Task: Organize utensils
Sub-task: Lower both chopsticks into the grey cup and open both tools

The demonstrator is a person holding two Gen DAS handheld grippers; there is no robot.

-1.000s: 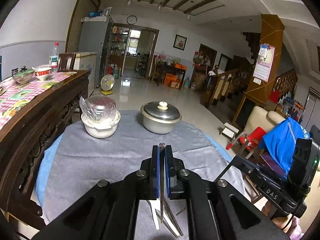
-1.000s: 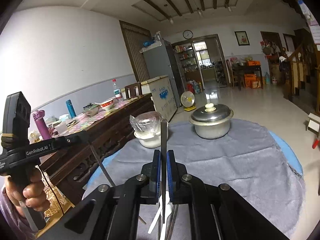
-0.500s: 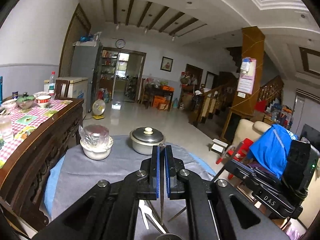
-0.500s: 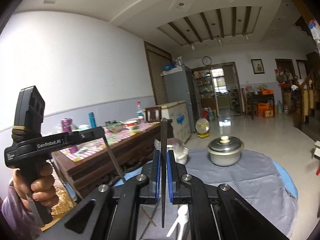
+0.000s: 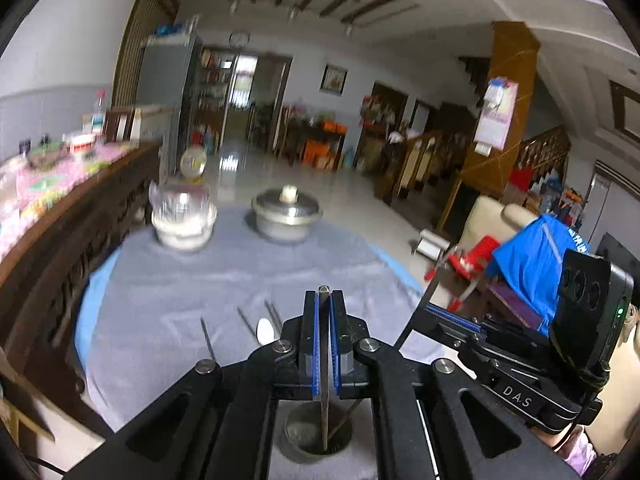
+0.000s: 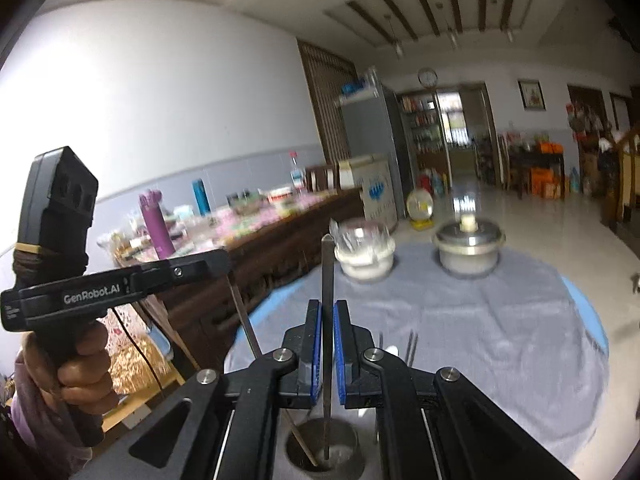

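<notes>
My left gripper (image 5: 324, 300) is shut on a dark chopstick (image 5: 324, 408) whose lower end hangs inside a round metal utensil cup (image 5: 318, 438) on the grey cloth. My right gripper (image 6: 328, 312) is shut on another dark chopstick (image 6: 327, 272), upright, with its lower end inside the same cup (image 6: 324, 454). The left gripper's body (image 6: 112, 284) shows at left in the right wrist view, its chopstick (image 6: 244, 320) slanting down into the cup. More chopsticks (image 5: 208, 338) and a white spoon (image 5: 265, 330) lie on the cloth beyond the cup.
A white bowl covered in plastic film (image 5: 182, 220) and a lidded metal pot (image 5: 286, 214) stand at the far side of the round table's grey cloth (image 5: 224, 280). A dark wooden sideboard (image 5: 60, 216) runs along the left. A chair with blue fabric (image 5: 536, 260) is at right.
Both grippers have tipped down and moved over the metal cup, which has come into view. Both held chopsticks now reach into the cup.
</notes>
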